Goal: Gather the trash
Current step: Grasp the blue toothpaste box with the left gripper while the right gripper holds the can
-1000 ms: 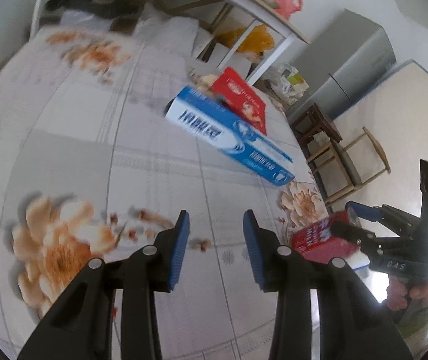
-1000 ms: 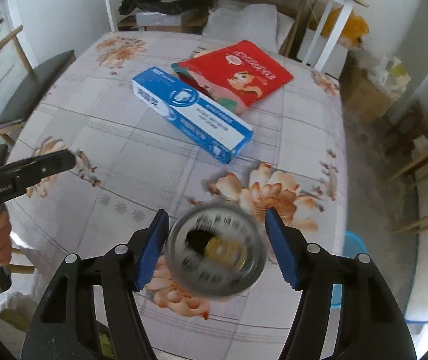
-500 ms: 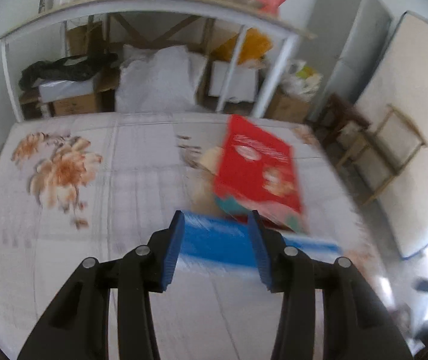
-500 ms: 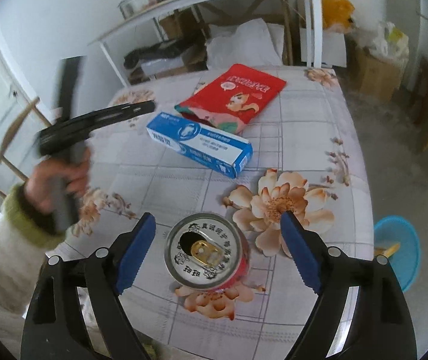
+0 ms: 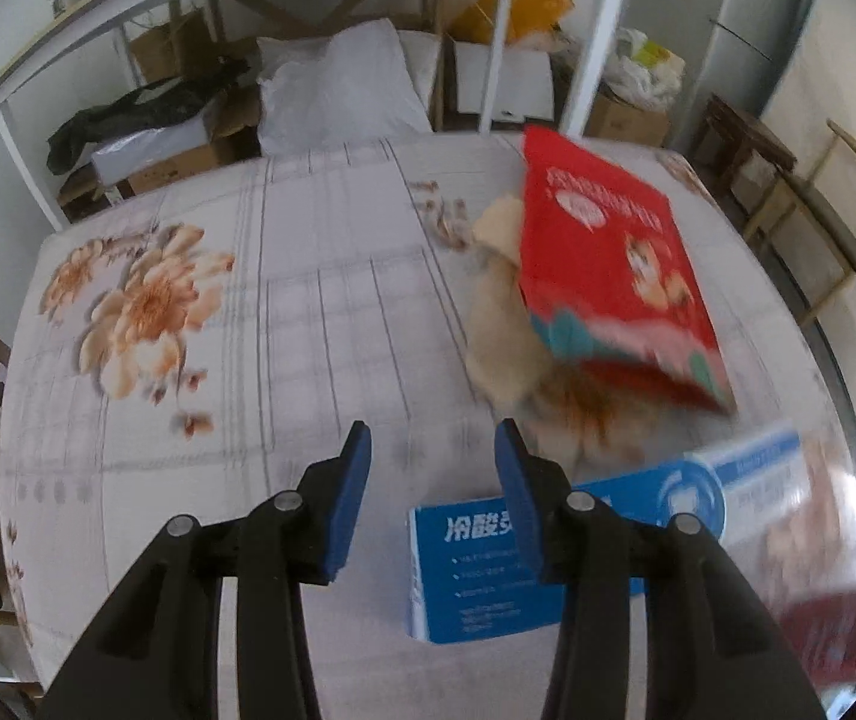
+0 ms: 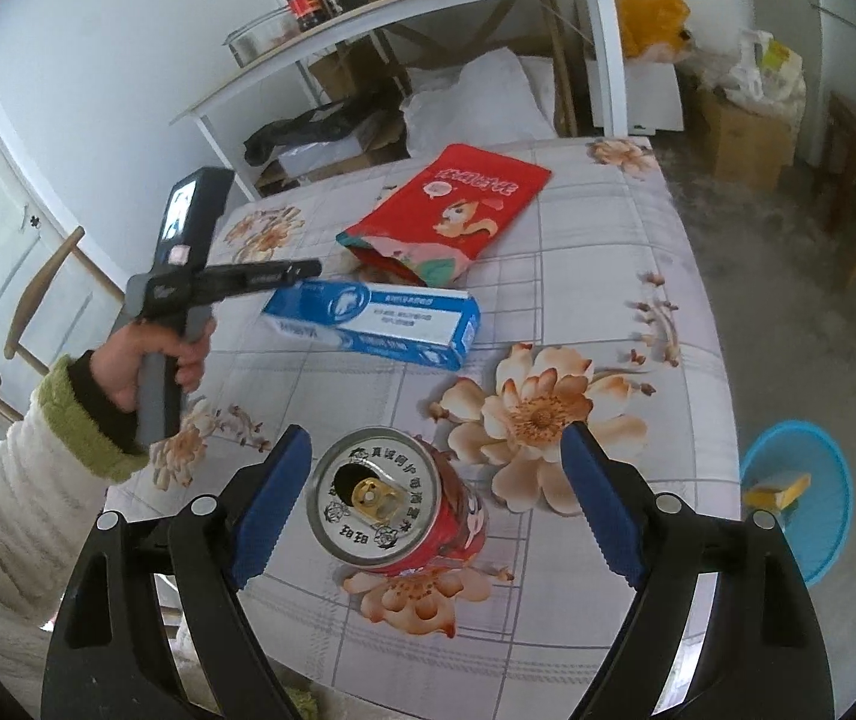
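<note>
On a flowered tablecloth [image 6: 595, 276], an opened red can [image 6: 395, 504] stands upright between the spread fingers of the right gripper [image 6: 436, 498], its wide-apart pads clear of the can on both sides. The left gripper [image 5: 432, 480], half open and empty, hovers over bare cloth beside the near end of a blue toothpaste box [image 5: 547, 546], whose end lies partly behind the right-hand finger. Just beyond the box lies a red snack bag [image 6: 451, 216] showing a cartoon squirrel (Chinese lettering on bag, box and can lid is too small or blurred to read). A blue basket [image 6: 811, 504] sits on the floor past the table's edge
</note>
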The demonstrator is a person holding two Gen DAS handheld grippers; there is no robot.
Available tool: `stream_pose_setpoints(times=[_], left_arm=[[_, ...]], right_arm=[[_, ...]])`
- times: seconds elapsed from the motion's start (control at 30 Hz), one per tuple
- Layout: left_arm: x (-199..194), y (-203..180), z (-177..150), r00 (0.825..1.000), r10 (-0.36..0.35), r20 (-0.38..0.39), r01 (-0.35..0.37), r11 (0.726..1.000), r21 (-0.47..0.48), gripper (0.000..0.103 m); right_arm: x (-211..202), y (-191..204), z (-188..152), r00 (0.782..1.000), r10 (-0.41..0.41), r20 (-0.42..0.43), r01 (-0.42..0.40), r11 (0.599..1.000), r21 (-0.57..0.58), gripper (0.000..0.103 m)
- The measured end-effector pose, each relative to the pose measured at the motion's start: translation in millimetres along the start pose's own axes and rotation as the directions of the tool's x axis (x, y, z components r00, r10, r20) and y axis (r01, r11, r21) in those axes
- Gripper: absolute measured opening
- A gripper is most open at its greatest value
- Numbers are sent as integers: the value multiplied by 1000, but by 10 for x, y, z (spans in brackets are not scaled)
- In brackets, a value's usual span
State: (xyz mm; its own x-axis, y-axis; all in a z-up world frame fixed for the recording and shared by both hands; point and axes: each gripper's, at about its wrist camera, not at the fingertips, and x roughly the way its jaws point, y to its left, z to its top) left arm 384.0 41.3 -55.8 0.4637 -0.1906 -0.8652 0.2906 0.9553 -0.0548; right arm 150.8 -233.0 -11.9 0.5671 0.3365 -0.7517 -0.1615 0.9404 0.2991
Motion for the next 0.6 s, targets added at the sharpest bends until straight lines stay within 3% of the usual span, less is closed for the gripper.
stream_pose_setpoints(times=[0.2, 0.3, 0.37, 0.47, 0.53, 0.6], left_arm=[[-174, 77, -524, 990, -83, -114, 83, 997, -6, 42], [-313, 80, -798, 987, -101, -122, 102, 995, 1, 41], [-414, 94, -941, 974, -177, -140, 174, 984, -35, 41], [-581, 132, -963, 956, -278, -91, 268, 958, -104, 41], [-718, 82, -904, 952, -304, -15, 302, 950, -79, 45], [-790, -78, -835, 953, -303, 22, 304, 953, -24, 55]], right_arm=[[-49, 45, -50, 1000, 4, 0, -4, 1000, -14, 81], [-50, 63, -68, 1000, 5, -8, -5, 1000, -24, 81], [-41, 73, -77, 1000, 2, -13, -2, 1000, -27, 81], [-27, 77, -82, 1000, -1, -14, 1, 1000, -24, 83], [-18, 77, -91, 1000, -5, -15, 5, 1000, -16, 83], [-13, 81, -100, 1000, -10, -16, 9, 1000, -9, 83]])
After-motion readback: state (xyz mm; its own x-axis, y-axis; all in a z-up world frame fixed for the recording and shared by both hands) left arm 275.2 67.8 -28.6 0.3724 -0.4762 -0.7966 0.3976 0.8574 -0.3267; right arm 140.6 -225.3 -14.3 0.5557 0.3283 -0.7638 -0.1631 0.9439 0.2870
